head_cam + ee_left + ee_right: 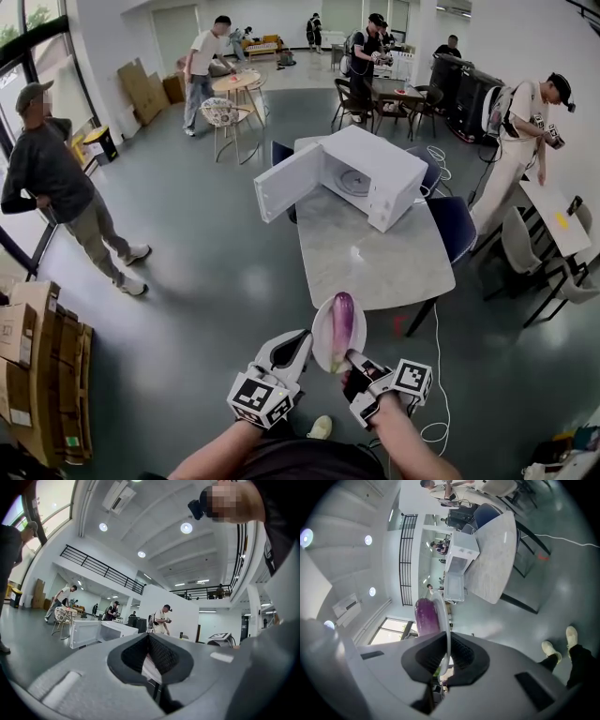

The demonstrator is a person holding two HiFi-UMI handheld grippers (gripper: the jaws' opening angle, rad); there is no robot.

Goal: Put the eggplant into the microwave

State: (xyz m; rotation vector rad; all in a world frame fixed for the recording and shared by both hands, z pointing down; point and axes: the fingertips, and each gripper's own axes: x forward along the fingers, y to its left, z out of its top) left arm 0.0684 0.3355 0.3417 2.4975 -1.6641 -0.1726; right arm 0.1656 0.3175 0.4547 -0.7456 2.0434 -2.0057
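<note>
A purple eggplant [341,323] lies on a white plate [321,342] held in the air in front of me, short of the table. My right gripper [354,359] is shut on the plate's near right rim. In the right gripper view the plate rim [445,620] runs between the pads, with the eggplant [425,616] beyond them. My left gripper [302,342] is by the plate's left edge. Its pads meet in the left gripper view [150,641] with nothing seen beyond them. The white microwave [375,173] stands at the table's far end, its door [288,181] swung open to the left.
The marble-topped table [366,253] lies ahead with dark chairs [459,225] on its right. A white cable [441,375] trails on the floor at the right. A person [56,187] stands at the left, and cardboard boxes [37,375] are stacked near left.
</note>
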